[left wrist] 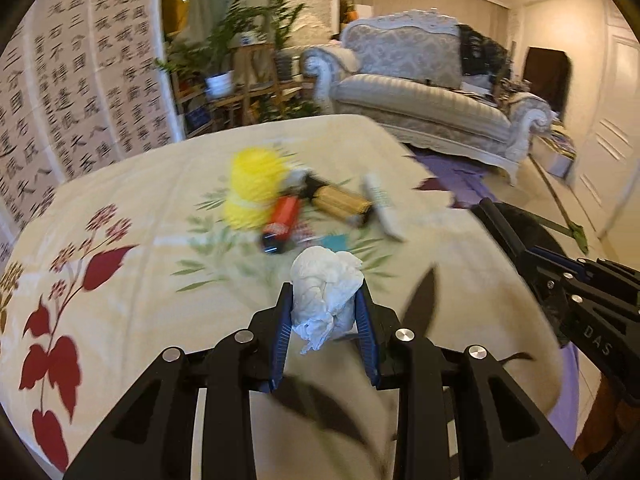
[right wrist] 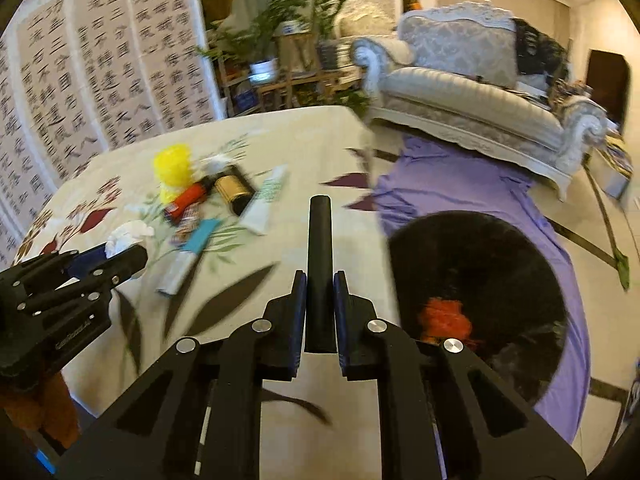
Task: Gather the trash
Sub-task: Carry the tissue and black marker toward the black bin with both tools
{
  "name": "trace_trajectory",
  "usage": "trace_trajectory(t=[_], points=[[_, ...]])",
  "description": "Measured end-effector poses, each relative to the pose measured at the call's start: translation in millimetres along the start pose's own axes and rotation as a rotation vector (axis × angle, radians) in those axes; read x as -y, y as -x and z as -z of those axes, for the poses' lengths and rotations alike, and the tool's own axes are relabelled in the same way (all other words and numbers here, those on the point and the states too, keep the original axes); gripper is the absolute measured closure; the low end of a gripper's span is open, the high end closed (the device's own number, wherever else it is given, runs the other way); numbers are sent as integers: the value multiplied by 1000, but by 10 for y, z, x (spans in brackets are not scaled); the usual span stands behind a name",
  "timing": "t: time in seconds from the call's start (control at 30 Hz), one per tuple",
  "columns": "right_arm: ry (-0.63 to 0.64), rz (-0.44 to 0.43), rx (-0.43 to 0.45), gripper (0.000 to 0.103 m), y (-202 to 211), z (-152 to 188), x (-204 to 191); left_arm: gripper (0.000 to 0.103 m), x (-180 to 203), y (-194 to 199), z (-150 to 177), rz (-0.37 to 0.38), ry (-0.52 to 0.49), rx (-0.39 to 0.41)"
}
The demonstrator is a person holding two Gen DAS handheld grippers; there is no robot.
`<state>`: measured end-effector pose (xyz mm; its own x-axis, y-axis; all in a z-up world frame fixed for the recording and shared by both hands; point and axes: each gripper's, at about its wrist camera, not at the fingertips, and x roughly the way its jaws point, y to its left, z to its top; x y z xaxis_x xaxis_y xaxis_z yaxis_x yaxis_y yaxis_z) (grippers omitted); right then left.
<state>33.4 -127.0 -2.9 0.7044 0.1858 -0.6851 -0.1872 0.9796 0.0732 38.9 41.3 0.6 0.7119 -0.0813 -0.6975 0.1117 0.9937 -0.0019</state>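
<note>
My left gripper (left wrist: 324, 290) is shut on a crumpled white tissue (left wrist: 324, 280), held just above the flowered tablecloth (left wrist: 120, 300). The right wrist view shows the same gripper (right wrist: 120, 252) and tissue (right wrist: 128, 232) at the left. My right gripper (right wrist: 320, 276) is shut on a black bar (right wrist: 320, 240) that sticks out forward over the table's right side. Beside it, off the table edge, a round black bin (right wrist: 480, 264) holds something orange (right wrist: 444, 316). In the left wrist view the right gripper (left wrist: 524, 256) comes in from the right.
Further back on the cloth lie a yellow ribbed cup (left wrist: 252, 184), a red can (left wrist: 282, 220), a gold-and-black tube (left wrist: 340, 200), a white tube (left wrist: 382, 204) and a teal card (left wrist: 334, 242). Purple cloth (right wrist: 460, 188) covers the floor before a sofa (right wrist: 480, 92). A calligraphy screen (right wrist: 100, 72) stands at the left.
</note>
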Motion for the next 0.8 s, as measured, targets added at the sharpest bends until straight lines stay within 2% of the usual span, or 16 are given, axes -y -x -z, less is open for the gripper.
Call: trace_trajectory(t=[0.37, 0.53, 0.8], points=[[-105, 182, 41, 89, 143, 157, 707, 72, 891, -172, -192, 126, -112, 25], [-139, 234, 57, 89, 145, 201, 941, 72, 1224, -284, -255, 150, -148, 30], [-185, 252, 53, 89, 36, 249, 1211, 72, 1515, -474, -307, 159, -192, 23]])
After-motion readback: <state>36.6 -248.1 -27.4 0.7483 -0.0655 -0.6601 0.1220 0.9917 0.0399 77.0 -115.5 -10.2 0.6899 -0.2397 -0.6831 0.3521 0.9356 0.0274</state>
